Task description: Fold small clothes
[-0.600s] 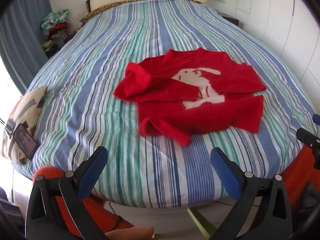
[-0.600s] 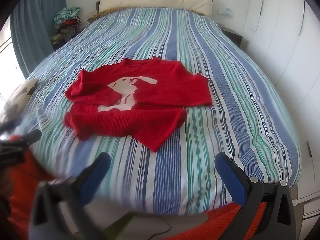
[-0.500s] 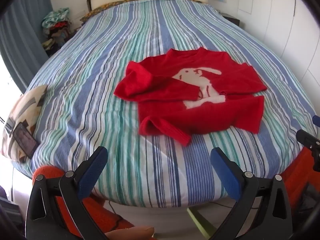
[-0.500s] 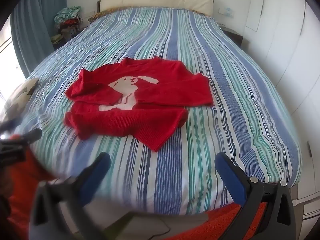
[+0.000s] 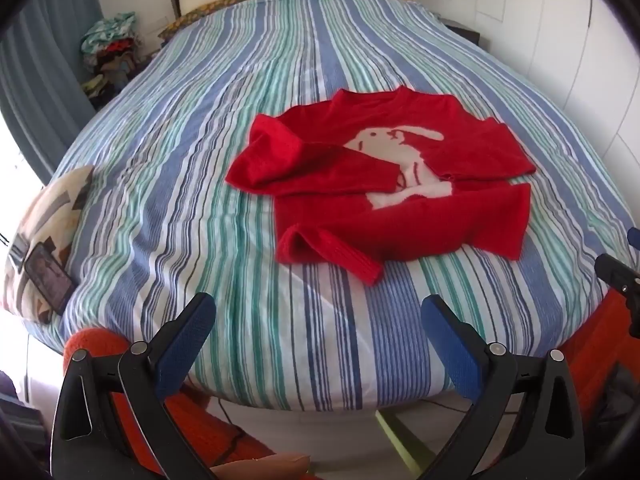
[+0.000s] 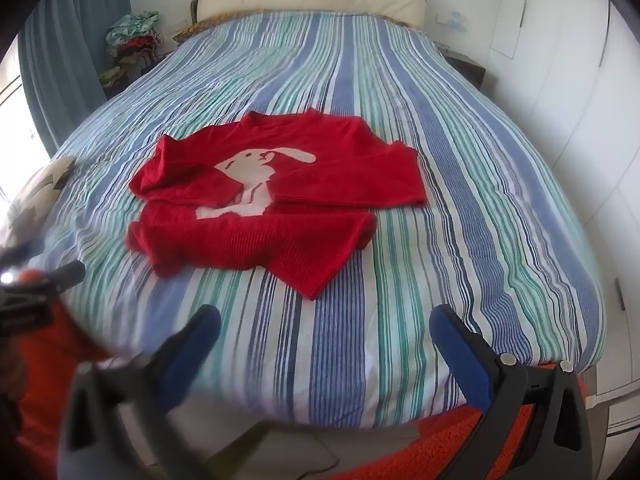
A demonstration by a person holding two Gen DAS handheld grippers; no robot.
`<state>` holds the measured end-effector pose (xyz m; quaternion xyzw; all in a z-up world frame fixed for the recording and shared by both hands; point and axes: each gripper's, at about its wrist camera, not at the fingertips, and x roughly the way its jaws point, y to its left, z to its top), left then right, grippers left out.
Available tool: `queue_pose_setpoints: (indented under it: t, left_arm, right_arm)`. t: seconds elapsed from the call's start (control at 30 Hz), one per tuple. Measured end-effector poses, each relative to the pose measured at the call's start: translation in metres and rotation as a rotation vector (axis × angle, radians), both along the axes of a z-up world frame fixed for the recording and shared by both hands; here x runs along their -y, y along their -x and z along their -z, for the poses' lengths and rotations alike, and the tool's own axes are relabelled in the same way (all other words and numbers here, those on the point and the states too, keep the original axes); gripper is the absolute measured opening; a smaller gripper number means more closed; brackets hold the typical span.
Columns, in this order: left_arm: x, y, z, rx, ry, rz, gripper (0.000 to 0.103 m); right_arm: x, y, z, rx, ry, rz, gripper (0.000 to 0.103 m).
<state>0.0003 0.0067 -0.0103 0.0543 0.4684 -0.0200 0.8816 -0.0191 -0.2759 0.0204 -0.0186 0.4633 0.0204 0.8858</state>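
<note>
A small red sweater (image 5: 384,184) with a white rabbit on the front lies on the striped bed (image 5: 248,92), both sleeves folded across its chest and the hem corners turned up. It also shows in the right wrist view (image 6: 280,196). My left gripper (image 5: 318,320) is open and empty, held back over the bed's near edge, well short of the sweater. My right gripper (image 6: 326,332) is open and empty too, over the near edge to the right. Its tip shows at the right of the left wrist view (image 5: 618,276).
A patterned cushion (image 5: 44,232) with a dark phone on it lies at the bed's left edge. A pile of clothes (image 5: 110,52) stands at the far left by a blue curtain. White wardrobe doors (image 6: 572,80) line the right side. An orange rug (image 6: 440,444) covers the floor below.
Both grippers have eased slightly back or up, so the sweater sits a touch lower in view. Nothing was taken hold of or let go.
</note>
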Motion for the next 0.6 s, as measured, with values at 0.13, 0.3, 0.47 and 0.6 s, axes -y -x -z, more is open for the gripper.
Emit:
queue_pose_setpoints:
  t: [0.13, 0.3, 0.47, 0.6]
  left_arm:
    - [0.0005, 0.0000, 0.0021, -0.004, -0.007, -0.001, 0.102]
    - [0.0028, -0.0003, 0.0041, -0.012, -0.010, 0.008, 0.102]
    - [0.0041, 0.0015, 0.0059, -0.014, -0.020, 0.013, 0.102]
    - [0.0041, 0.0012, 0.0043, -0.011, -0.022, 0.009, 0.102]
  right_arm:
    - [0.0015, -0.0004, 0.0014, -0.002, 0.009, 0.008, 0.103]
    - [0.0010, -0.0017, 0.0031, -0.008, 0.017, 0.012, 0.103]
    - [0.0004, -0.0021, 0.0033, -0.008, 0.020, 0.012, 0.103]
    - [0.0002, -0.0021, 0.0041, -0.011, 0.024, 0.014, 0.103]
